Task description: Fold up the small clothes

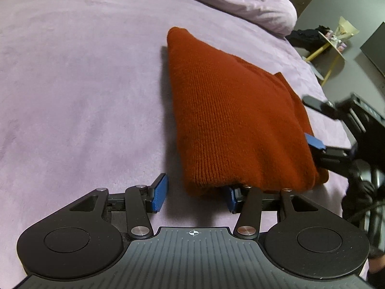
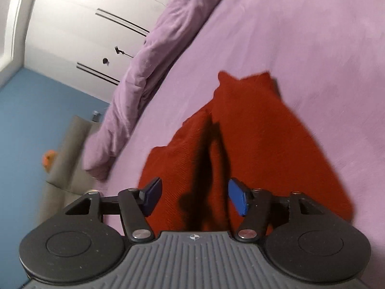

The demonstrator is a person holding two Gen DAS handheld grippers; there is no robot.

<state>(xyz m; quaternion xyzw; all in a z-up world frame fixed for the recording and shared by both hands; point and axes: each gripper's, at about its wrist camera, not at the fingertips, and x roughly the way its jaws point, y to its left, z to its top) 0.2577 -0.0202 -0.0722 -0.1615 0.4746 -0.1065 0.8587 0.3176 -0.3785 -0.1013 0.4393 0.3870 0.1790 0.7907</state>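
A rust-orange knitted garment lies folded on the lilac bedsheet. My left gripper is open at the garment's near edge; its right blue pad is partly under the fold and its left pad rests on bare sheet. My right gripper shows at the garment's right edge in the left wrist view. In the right wrist view the right gripper is open just above the garment, holding nothing. That view is motion-blurred.
A rumpled lilac duvet lies along the far side of the bed, also seen in the right wrist view. A small yellow-legged side table with items stands beyond the bed. White wardrobe doors and a grey seat are off the bed's edge.
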